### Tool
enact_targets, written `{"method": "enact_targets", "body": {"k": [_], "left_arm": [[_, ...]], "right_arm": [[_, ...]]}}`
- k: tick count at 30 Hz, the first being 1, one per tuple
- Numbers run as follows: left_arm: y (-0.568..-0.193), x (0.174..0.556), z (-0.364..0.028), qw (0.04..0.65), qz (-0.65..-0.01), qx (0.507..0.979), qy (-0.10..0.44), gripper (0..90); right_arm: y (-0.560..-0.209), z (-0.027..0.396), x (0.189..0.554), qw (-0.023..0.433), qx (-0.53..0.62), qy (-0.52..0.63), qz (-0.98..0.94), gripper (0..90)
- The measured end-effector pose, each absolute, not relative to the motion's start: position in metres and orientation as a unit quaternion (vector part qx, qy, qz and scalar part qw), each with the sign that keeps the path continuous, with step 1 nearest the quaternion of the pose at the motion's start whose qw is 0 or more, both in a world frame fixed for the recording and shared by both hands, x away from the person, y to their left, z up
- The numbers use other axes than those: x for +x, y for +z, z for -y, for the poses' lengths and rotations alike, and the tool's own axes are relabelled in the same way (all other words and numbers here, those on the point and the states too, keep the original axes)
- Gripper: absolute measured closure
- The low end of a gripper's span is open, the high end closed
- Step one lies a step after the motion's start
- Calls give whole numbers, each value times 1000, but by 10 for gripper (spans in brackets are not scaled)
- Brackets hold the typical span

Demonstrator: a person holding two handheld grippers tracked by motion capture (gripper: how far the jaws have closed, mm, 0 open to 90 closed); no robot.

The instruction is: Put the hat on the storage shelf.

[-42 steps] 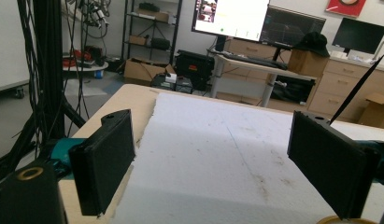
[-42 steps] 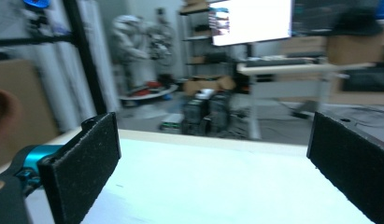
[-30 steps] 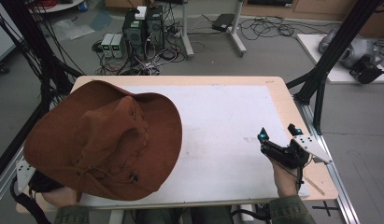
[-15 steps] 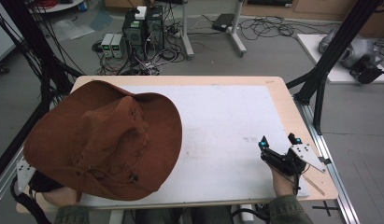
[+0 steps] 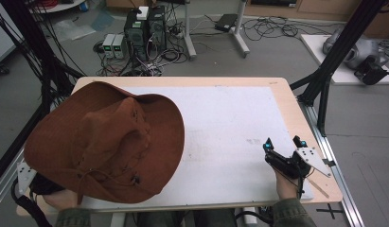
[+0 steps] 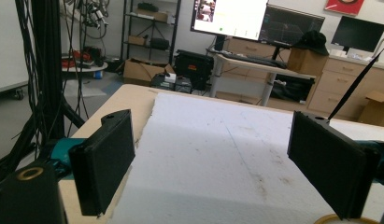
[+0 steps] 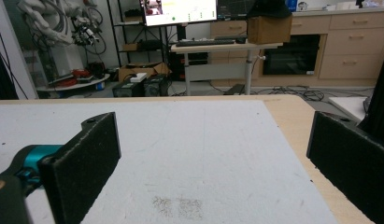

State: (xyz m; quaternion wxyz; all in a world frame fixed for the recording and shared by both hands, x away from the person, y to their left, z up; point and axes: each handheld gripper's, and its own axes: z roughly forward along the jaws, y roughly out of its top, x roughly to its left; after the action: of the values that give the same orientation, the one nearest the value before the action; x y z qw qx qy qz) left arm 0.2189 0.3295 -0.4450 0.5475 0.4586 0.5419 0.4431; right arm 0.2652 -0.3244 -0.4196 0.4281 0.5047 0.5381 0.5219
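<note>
A brown wide-brimmed hat [image 5: 107,142] covers the left part of the table in the high view and hides my left gripper's jaws; the grey plate [image 5: 23,172] and a hand [image 5: 59,198] peek out under the brim. In the left gripper view my left gripper [image 6: 213,158] is open, with nothing between its black pads, low over the white foam board [image 6: 213,135]. My right gripper [image 5: 283,143] sits near the table's front right corner. It is open with nothing between its jaws and points across the board [image 7: 194,140].
The white board [image 5: 220,123] covers most of the wooden table [image 5: 289,101]. A faint grey smudge [image 7: 178,205] marks the board just ahead of the right gripper. Black frame posts [image 5: 324,80], computers and cables stand on the floor beyond the far edge.
My right gripper has drifted slightly toward the near edge of the table and stays open. The hat has not moved.
</note>
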Motion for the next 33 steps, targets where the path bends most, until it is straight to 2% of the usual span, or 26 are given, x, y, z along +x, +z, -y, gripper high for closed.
{"method": "enact_targets", "body": {"k": [33], "left_arm": [[-444,214,-333,551,-544,451,443,152]], "right_arm": [[-421,321,264,425,506,519,-542,21]]}}
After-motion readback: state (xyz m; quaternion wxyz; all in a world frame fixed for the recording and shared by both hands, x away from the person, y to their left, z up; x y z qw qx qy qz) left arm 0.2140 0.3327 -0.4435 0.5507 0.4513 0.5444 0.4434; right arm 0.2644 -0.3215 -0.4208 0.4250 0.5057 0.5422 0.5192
